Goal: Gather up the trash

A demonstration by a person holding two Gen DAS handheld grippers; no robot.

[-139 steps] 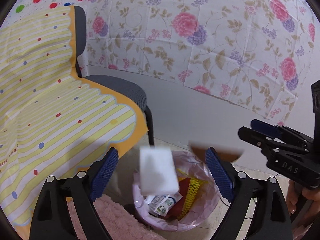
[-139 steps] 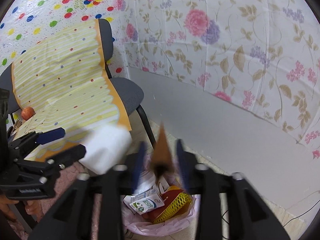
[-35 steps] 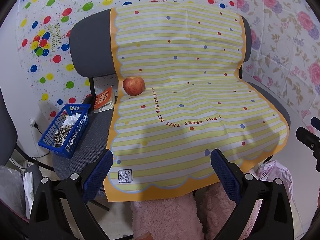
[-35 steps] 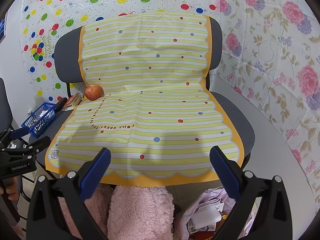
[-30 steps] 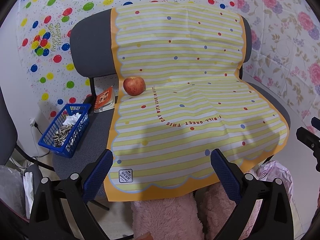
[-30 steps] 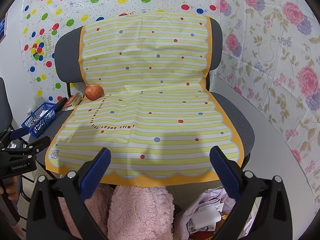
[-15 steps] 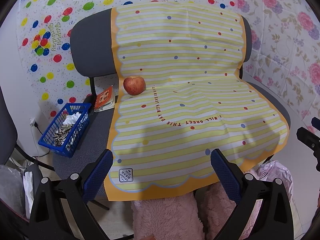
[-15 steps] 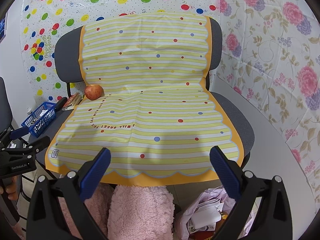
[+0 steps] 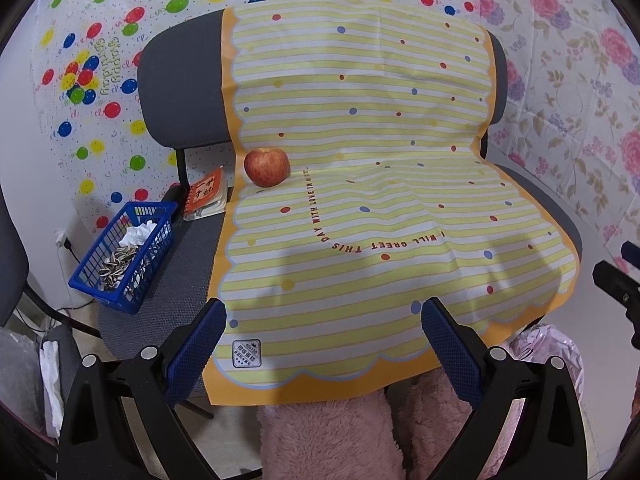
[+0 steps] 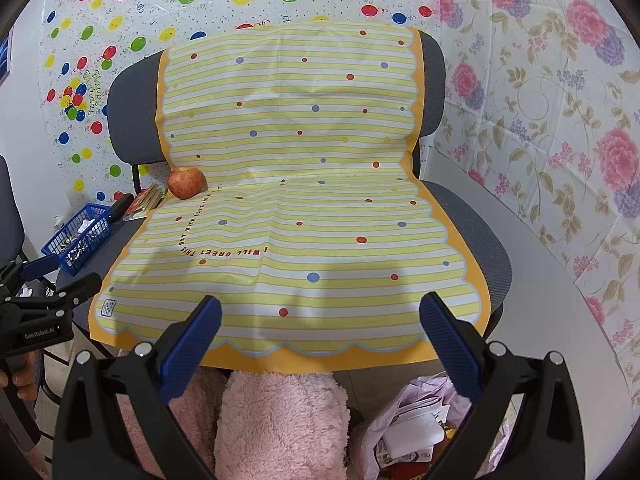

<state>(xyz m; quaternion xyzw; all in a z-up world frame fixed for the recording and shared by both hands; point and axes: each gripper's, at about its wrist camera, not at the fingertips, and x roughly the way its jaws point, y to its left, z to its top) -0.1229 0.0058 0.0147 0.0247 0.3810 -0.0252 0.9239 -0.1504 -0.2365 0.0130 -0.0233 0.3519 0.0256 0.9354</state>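
Grey chair [image 10: 480,232] draped with striped yellow sheet [image 10: 304,184]. Pink trash bag [image 10: 404,432] on floor under seat front, holding cartons. Left gripper [image 9: 322,344] and right gripper [image 10: 320,336] both spread wide, empty. Apple [image 9: 266,167] on sheet.

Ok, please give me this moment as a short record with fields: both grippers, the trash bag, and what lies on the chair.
left gripper: open, empty, aimed at the chair seat
right gripper: open, empty, aimed at the same seat
trash bag: pink, on the floor below the seat's front right edge, cartons and wrappers inside
striped cover: yellow, dotted, draped over backrest and seat
apple: red, upright, on the cover's back left corner
blue basket: on the seat left of the cover, holds seed shells and crumpled paper
orange booklet: behind the basket
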